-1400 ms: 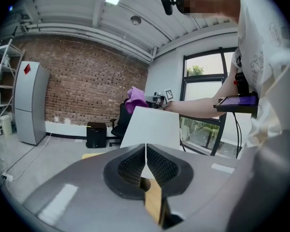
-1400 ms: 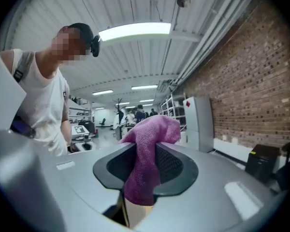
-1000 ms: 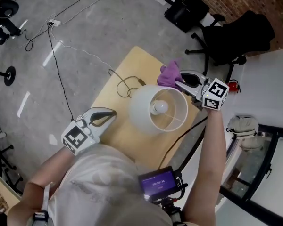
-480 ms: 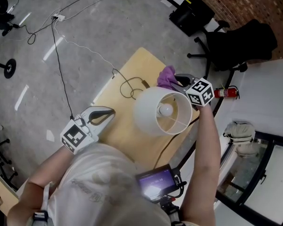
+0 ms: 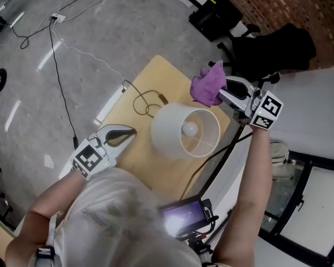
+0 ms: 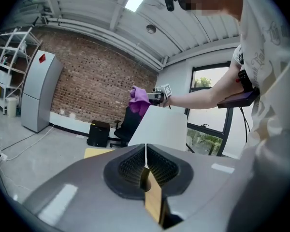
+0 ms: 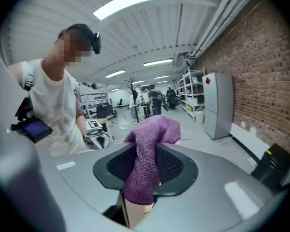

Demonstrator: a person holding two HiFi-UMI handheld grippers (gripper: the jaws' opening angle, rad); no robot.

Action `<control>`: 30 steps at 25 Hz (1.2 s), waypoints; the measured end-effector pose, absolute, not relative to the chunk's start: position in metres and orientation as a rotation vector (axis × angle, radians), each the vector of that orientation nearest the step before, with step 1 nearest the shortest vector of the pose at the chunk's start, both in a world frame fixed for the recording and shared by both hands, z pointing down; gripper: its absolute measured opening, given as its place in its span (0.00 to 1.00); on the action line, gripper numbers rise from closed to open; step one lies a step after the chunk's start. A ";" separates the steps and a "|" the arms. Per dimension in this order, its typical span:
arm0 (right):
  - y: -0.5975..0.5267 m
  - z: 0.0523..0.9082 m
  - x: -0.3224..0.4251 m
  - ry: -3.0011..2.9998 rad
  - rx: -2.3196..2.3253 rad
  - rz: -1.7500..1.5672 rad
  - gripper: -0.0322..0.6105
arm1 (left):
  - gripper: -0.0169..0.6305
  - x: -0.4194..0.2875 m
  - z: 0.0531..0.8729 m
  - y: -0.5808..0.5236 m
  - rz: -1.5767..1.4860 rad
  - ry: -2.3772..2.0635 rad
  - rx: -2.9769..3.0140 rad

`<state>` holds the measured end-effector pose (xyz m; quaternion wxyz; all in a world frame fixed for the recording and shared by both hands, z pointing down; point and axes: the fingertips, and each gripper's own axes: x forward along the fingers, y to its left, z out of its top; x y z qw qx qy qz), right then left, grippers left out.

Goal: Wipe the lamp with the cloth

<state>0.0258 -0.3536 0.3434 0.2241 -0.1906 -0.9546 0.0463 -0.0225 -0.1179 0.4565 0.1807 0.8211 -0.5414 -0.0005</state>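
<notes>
A lamp with a white shade [image 5: 178, 128] and a bare bulb [image 5: 189, 128] stands on a small wooden table [image 5: 131, 149]. My right gripper [image 5: 221, 95] is shut on a purple cloth [image 5: 207, 84], held above the shade's far right rim and apart from it. Seen from the right gripper view, the cloth [image 7: 147, 153] hangs bunched between the jaws. My left gripper [image 5: 132, 132] is shut and holds nothing, just left of the shade over the table. In the left gripper view the shade [image 6: 162, 128] lies straight ahead, with the cloth [image 6: 140, 99] above it.
The lamp's cable [image 5: 146, 100] coils on the far part of the table. A black office chair [image 5: 270, 49] and a black case [image 5: 217, 15] stand beyond the table. A power strip [image 5: 57, 17] with cords lies on the concrete floor. A screen device [image 5: 183, 216] hangs at the person's chest.
My right gripper has lifted the purple cloth up and to the right, off the shade's far rim. The left gripper has stayed where it was.
</notes>
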 end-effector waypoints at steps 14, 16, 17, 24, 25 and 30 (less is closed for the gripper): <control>-0.271 0.396 -0.005 -2.002 -0.979 -0.072 0.25 | 0.04 -0.034 0.454 -0.117 -0.063 -1.506 2.332; -0.265 0.412 -0.006 -1.932 -0.992 -0.105 0.25 | 0.04 -0.035 0.455 -0.115 -0.068 -1.514 2.326; -0.263 0.420 -0.006 -1.900 -0.997 -0.118 0.25 | 0.04 -0.035 0.455 -0.113 -0.071 -1.519 2.323; -0.269 0.469 -0.021 -1.729 -0.986 -0.232 0.25 | 0.04 -0.051 0.449 -0.107 -0.088 -1.592 2.310; -0.267 0.476 -0.022 -1.700 -0.983 -0.252 0.25 | 0.04 -0.050 0.449 -0.104 -0.089 -1.592 2.302; -0.274 0.510 -0.022 -1.592 -0.922 -0.355 0.25 | 0.04 -0.049 0.449 -0.096 -0.083 -1.589 2.295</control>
